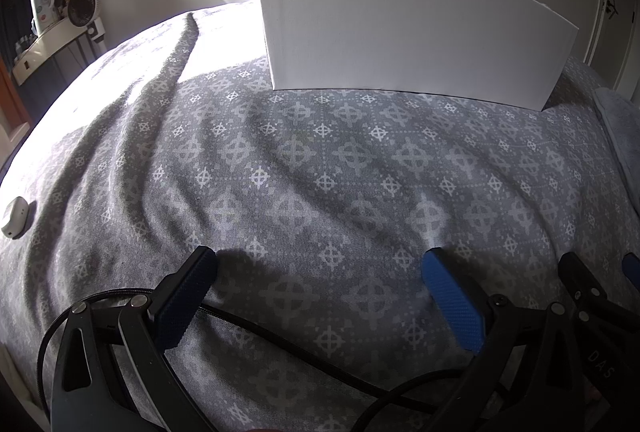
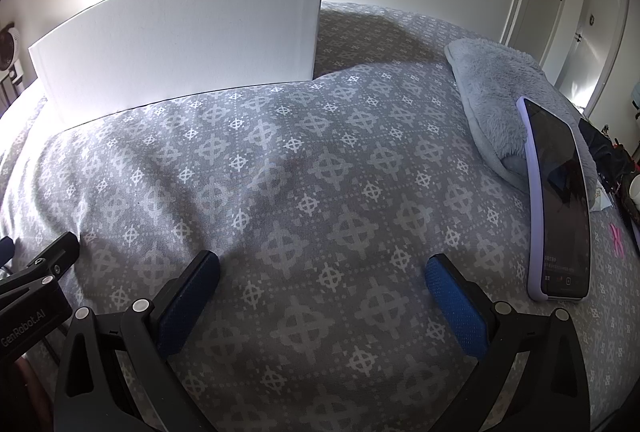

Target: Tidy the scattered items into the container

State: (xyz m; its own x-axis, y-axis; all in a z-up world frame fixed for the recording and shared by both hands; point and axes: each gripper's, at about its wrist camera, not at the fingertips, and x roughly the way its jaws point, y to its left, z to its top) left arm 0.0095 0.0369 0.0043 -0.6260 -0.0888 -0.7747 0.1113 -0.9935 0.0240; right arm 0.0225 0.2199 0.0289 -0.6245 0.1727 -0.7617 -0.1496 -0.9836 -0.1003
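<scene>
Left gripper (image 1: 320, 296) and right gripper (image 2: 322, 298) both stood wide apart and empty above the patterned bedspread (image 2: 304, 168).

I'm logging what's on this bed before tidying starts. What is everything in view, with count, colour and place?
bedspread: one, grey with white cross pattern, covering the bed under everything
box: one, white, standing at the far side of the bed
phone: one, dark screen in a lilac case, on the bed at right, leaning on the fluffy cushion
fluffy cushion: one, pale grey, far right of the bed
small case: one, white, rounded, at the bed's left edge
hair clip: one, pink, on the bed right of the phone
cable: one, black, lying on the bed near the left gripper
fan: one, dark and white, on the side shelf at left
left gripper: fingers black and blue, open, empty
right gripper: fingers black and blue, open, empty
</scene>
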